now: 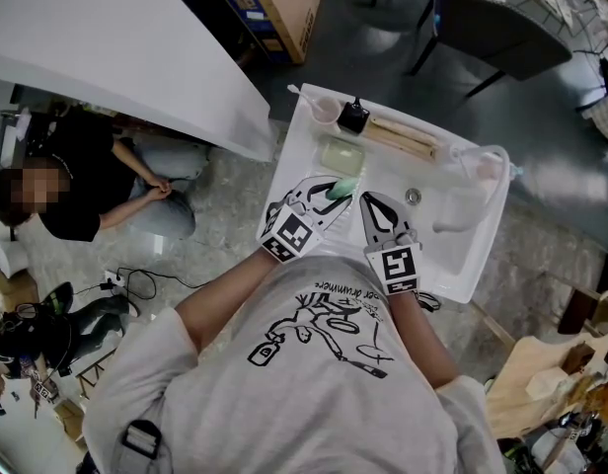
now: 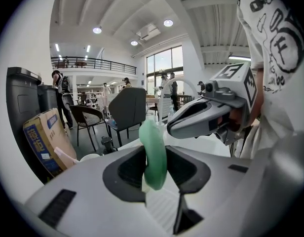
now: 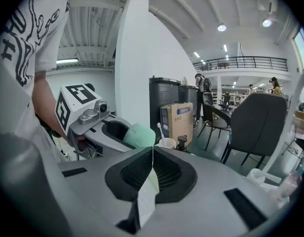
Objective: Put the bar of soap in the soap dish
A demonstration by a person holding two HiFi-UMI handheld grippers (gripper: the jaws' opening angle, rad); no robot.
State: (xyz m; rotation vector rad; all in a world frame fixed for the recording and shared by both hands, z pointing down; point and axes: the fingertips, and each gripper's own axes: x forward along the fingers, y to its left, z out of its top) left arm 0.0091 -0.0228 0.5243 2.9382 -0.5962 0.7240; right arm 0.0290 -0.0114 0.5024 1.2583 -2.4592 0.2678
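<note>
A pale green bar of soap (image 1: 342,188) (image 2: 153,154) stands on edge between the pads of my left gripper (image 1: 329,197) (image 2: 154,171), which is shut on it above the near left part of the white sink (image 1: 462,265). Just beyond it, a translucent pale soap dish (image 1: 342,154) rests on the sink's left ledge. My right gripper (image 1: 369,201) (image 3: 152,171) hovers close beside the left one, jaws pressed together with nothing in them. The right gripper view shows the left gripper (image 3: 105,130) with the soap (image 3: 138,135) at its tip.
Behind the dish stand a cup with a toothbrush (image 1: 326,112) and a black bottle top (image 1: 353,117); a wooden stick (image 1: 403,138) lies along the back. The drain (image 1: 413,197) and a white tap (image 1: 487,161) are to the right. A person (image 1: 77,186) sits on the floor at left.
</note>
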